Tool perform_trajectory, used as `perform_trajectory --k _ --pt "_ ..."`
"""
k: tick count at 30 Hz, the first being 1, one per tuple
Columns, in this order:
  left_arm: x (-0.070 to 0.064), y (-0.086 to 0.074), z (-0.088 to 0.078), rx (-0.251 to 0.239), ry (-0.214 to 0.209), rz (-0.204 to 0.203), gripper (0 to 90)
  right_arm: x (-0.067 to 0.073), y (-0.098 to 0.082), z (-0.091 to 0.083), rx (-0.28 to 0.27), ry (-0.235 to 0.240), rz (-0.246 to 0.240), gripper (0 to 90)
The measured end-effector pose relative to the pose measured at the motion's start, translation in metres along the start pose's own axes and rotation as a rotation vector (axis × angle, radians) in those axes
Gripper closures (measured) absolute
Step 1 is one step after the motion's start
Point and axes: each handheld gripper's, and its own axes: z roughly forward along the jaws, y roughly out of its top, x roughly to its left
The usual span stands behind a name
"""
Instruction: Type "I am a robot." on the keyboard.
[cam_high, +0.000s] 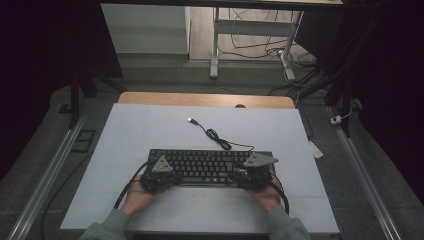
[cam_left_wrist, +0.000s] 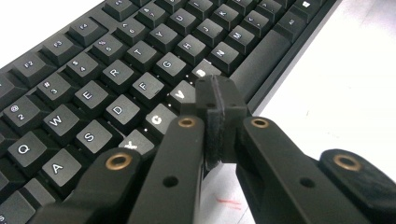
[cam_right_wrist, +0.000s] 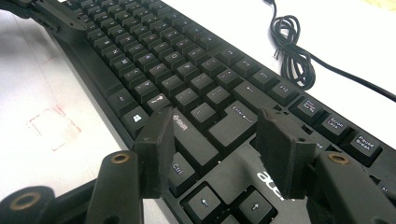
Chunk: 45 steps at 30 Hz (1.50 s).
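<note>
Black against the white table cover (cam_high: 150, 125), the keyboard (cam_high: 210, 165) lies near the person's edge in the high view with no container about, the left gripper (cam_left_wrist: 219, 93) in its view clenched empty over the B key, and the right gripper (cam_right_wrist: 215, 140) in its view released above Shift and Enter, so the pressing looks barely begun.

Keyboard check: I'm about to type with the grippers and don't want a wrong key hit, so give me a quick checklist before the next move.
1. Keyboard flat on the white mat: ok.
2. Left gripper shut to a single tip over the V and B keys: ok.
3. Right gripper shut for one key: not ok; jaws stand apart over Shift and Enter.
4. Cable clear of the keys: ok; coiled behind the keyboard.
5. USB plug connected: not ok; it lies loose on the mat.
6. Left tip pressing a key: cannot tell.
</note>
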Motion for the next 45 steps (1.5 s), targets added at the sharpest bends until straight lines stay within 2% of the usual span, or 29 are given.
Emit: perform_trajectory --k 1,7,12,20,21,22,23,30,35,45 --pt "-0.001 0.0 0.001 0.012 0.007 0.005 88.5 0.0 0.0 0.0 0.0 0.0 0.001 47.1" --pt "-0.003 0.001 0.0 0.0 0.03 0.025 88.5 0.001 0.0 0.0 -0.003 0.003 0.0 47.1" --pt "0.006 0.001 -0.015 -0.082 0.017 -0.027 88.5 -0.001 0.0 0.0 -0.004 0.003 0.002 47.1" --pt "0.02 -0.003 -0.028 -0.107 0.025 -0.083 88.2 -0.001 -0.001 -0.002 0.002 -0.006 0.0 46.9" --pt "0.023 -0.004 -0.029 -0.106 0.015 -0.097 86.1 -0.001 -0.001 -0.002 0.002 -0.008 0.002 46.8" --pt "0.025 -0.005 -0.029 -0.105 0.012 -0.105 78.0 -0.002 -0.001 -0.003 -0.004 -0.01 0.005 46.8" --pt "0.027 -0.006 -0.03 -0.103 0.018 -0.109 78.0 -0.002 -0.001 -0.003 -0.004 -0.01 0.005 46.8" --pt "0.035 -0.008 -0.035 -0.123 0.045 -0.158 52.3 -0.003 -0.002 -0.003 0.006 -0.02 0.003 46.8" --pt "0.038 -0.01 -0.036 -0.112 0.059 -0.165 46.5 -0.003 -0.002 -0.002 0.004 -0.018 0.005 46.8" --pt "0.042 -0.012 -0.035 -0.082 0.098 -0.162 46.3 -0.005 -0.004 0.001 0.014 -0.017 0.003 46.7"
